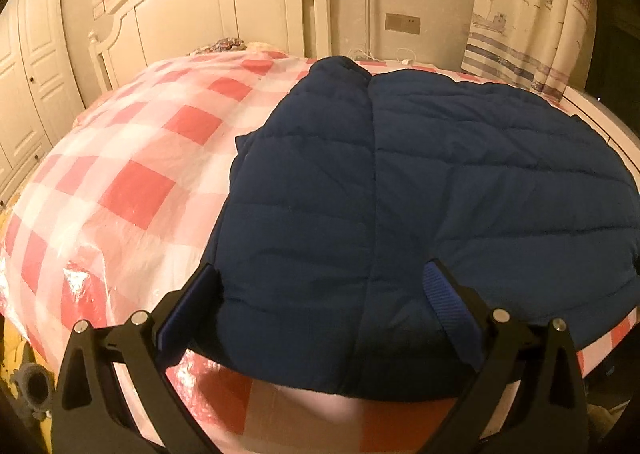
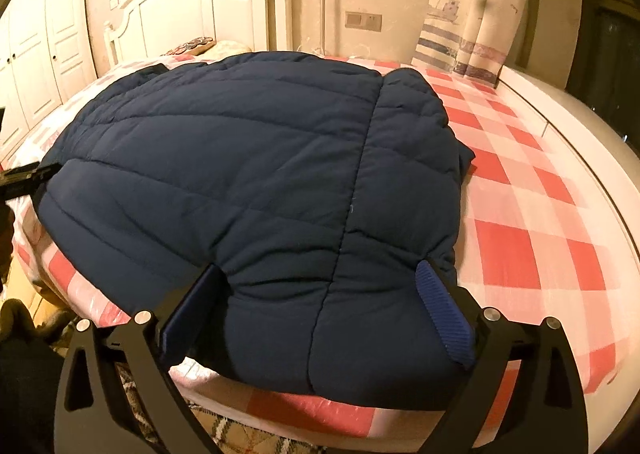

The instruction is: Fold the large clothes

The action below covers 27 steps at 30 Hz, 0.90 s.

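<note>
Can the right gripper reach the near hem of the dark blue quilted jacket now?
Probably yes. The right gripper is open, its fingers straddling the near hem of the dark blue quilted jacket on the red-and-white checked bed cover; nothing blocks it.

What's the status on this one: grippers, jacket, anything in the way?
Left gripper and right gripper open, straddling the near hem. Navy quilted jacket flat on checked bedspread. Nothing obstructing.
</note>
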Motion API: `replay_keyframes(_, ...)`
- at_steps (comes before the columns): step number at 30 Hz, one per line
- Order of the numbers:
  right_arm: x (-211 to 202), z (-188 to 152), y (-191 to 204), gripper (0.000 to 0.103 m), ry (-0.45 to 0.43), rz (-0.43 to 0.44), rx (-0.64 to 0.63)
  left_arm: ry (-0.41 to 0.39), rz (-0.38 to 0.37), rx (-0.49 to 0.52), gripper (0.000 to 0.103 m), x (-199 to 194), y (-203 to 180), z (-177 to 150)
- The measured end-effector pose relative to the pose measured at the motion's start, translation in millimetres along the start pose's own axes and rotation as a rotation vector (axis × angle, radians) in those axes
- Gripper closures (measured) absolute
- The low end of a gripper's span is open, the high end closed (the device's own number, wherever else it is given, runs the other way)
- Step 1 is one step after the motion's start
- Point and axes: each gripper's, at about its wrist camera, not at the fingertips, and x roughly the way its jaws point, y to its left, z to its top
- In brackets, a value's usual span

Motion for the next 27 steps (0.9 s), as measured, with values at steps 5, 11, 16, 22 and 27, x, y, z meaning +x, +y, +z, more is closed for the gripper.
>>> replay_keyframes(5,-18,17,10,0.016,0.030,-0.057,0.035,-0.114,0.016,-0.021,0.004,-42,-10,19)
replay_keyframes(11,-22,65,80,0.022,-0.078,0.039,-0.110,-0.095,-0.079,0.179,0.003,-23,-106,54)
replay_keyframes(16,21,66,133,0.028,-0.030,-0.001,-0.339,-0.008,-0.051,0.173,0.002,27,-97,55)
replay_keyframes(22,19,60,11,0.027,-0.008,0.006,-0.018,0.031,-0.020,0.006,0.002,47,2,55)
replay_keyframes(27,13,62,-11,0.027,0.037,-0.015,0.052,0.018,0.029,-0.030,0.005,32,-5,75)
